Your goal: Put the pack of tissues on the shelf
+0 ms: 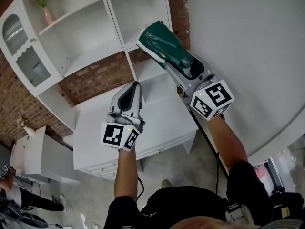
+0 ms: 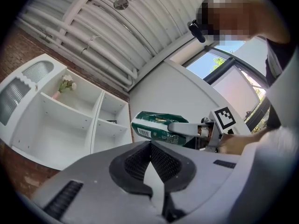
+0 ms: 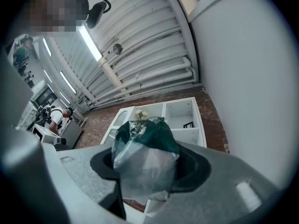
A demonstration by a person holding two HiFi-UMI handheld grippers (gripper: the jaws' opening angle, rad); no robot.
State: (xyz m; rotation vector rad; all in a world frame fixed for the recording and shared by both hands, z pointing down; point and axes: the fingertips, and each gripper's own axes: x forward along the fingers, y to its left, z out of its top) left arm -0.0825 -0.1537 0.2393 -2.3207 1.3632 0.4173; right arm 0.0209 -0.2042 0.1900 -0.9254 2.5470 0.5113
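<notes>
The pack of tissues (image 1: 153,34) is dark green and up in the air in front of the shelf's (image 1: 86,30) right edge, not resting on any board. The right gripper (image 1: 175,60) is clamped on it, one jaw on each side.

No brand I can read. The left gripper view catches a barcode (image 2: 142,133) on the pack's end; the other views don't show it.

The left gripper (image 1: 137,87) has its jaws pinched together with nothing in them, lower down over the white cabinet (image 1: 90,132).

The top left compartment holds a pink vase of flowers (image 1: 46,11). Only the right gripper view shows a person (image 3: 58,116) off at the far left.
</notes>
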